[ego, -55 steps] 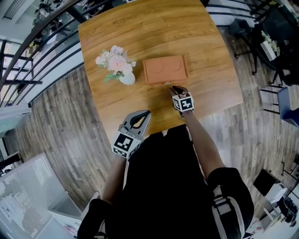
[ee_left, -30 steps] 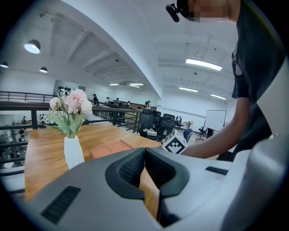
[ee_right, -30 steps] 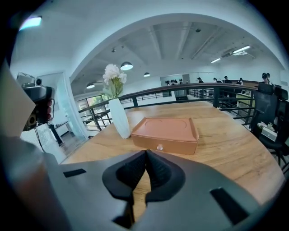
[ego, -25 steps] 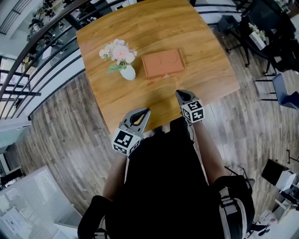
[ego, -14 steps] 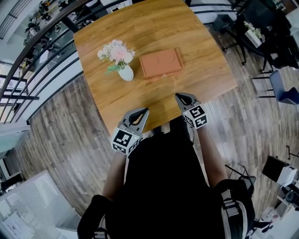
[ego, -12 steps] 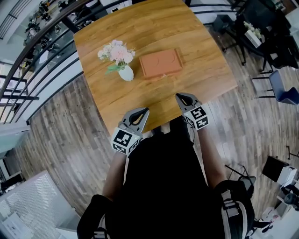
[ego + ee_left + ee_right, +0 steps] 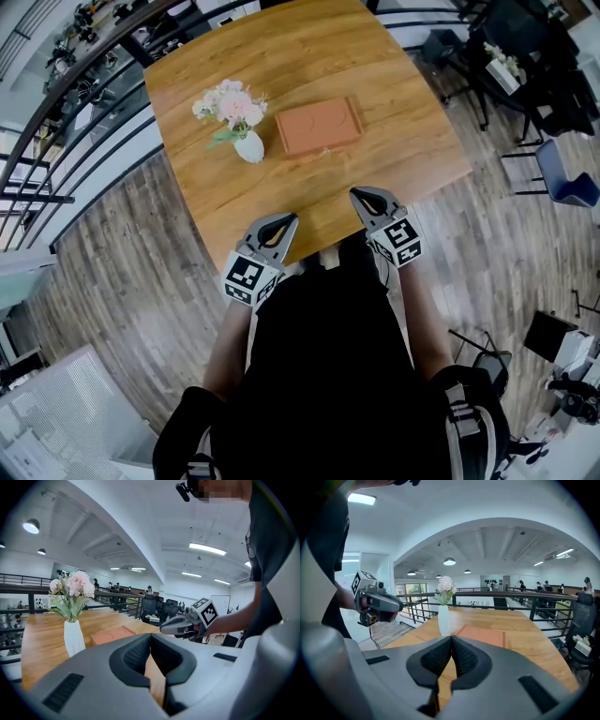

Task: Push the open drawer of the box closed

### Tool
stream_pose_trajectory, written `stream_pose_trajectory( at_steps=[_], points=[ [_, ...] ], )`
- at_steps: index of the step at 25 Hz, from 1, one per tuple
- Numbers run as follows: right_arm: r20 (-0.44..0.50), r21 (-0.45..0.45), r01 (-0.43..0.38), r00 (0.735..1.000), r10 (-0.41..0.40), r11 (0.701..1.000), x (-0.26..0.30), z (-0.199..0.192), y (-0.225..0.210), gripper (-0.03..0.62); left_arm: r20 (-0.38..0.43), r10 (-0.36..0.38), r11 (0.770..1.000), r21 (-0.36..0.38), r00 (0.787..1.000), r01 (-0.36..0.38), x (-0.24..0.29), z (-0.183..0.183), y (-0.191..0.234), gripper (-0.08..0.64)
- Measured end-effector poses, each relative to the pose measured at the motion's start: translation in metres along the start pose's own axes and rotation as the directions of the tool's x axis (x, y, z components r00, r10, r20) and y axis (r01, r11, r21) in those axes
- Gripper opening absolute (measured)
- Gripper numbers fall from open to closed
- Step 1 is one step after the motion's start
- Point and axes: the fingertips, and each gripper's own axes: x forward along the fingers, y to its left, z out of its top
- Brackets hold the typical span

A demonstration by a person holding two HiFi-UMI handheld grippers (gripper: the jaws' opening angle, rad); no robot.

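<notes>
Well short of the box [image 7: 317, 127] on the desk [image 7: 412, 122], the left hand-held gripper [image 7: 284, 220] and right hand-held gripper [image 7: 358, 194] hang empty, jaws together; a vase [image 7: 248, 147] stands beside the box.

Open mezzanine office
Grey-brown plank floor [image 7: 122, 281] lay under a square wooden counter [image 7: 384, 84]; a black railing [image 7: 84, 80] edged the level, a blue chair [image 7: 561, 176] stood at right, and round lamps [image 7: 449, 561] and strip lights [image 7: 207, 549] lit the white ceiling [image 7: 140, 522]

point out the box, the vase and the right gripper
box [image 7: 319, 127], head view, middle of its orange top
vase [image 7: 248, 147], head view, its white body
right gripper [image 7: 355, 193], head view, tips of its shut jaws
</notes>
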Motion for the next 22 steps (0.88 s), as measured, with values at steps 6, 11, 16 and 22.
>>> stream_pose_trajectory(
  at_steps=[6, 11, 16, 22],
  points=[
    [-0.013, -0.037, -0.02, 1.0, 0.02, 0.999, -0.005, 0.0, 0.01, 0.014, 0.005, 0.002, 1.0, -0.004, 1.0, -0.002, 0.003, -0.001, -0.001, 0.023],
    [-0.011, -0.079, -0.037, 0.999, 0.037, 0.996, -0.01, 0.004, 0.017, 0.014, 0.006, 0.004, 1.0, -0.002, 1.0, -0.004, 0.007, -0.001, -0.002, 0.023],
    [-0.01, -0.078, -0.041, 0.999, 0.04, 0.996, -0.015, 0.0, 0.018, 0.014, 0.005, 0.0, 1.0, 0.003, 1.0, 0.0, 0.011, 0.001, -0.004, 0.023],
    [-0.009, -0.068, -0.034, 0.999, 0.034, 0.997, -0.018, 0.0, 0.018, 0.014, 0.005, -0.01, 1.0, 0.005, 1.0, 0.01, 0.014, 0.002, -0.008, 0.023]
  ],
)
